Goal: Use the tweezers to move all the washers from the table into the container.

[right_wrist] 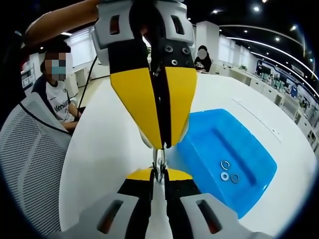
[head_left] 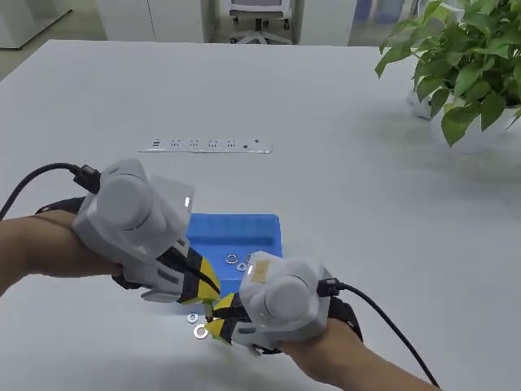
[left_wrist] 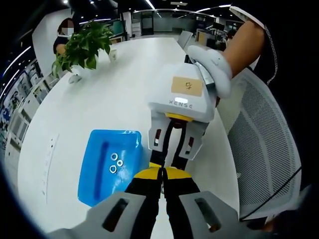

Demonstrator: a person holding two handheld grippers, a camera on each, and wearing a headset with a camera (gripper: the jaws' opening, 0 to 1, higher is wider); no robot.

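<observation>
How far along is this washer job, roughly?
Just past halfway, it seems. Done: three washers lie in the blue container. In hand: the right gripper is shut on what looks like the tweezers, tip to tip with the shut left gripper; I can't see a washer being carried. Left: two washers on the table beside the jaws.

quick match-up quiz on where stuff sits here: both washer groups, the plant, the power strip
1 three washers
2 two washers
3 plant
4 power strip

a far right of the table
b flat on the table, beyond the blue container
c inside the blue container
d on the table, at the near side of the blue container

Pairs: 1-c, 2-d, 3-a, 4-b
</observation>
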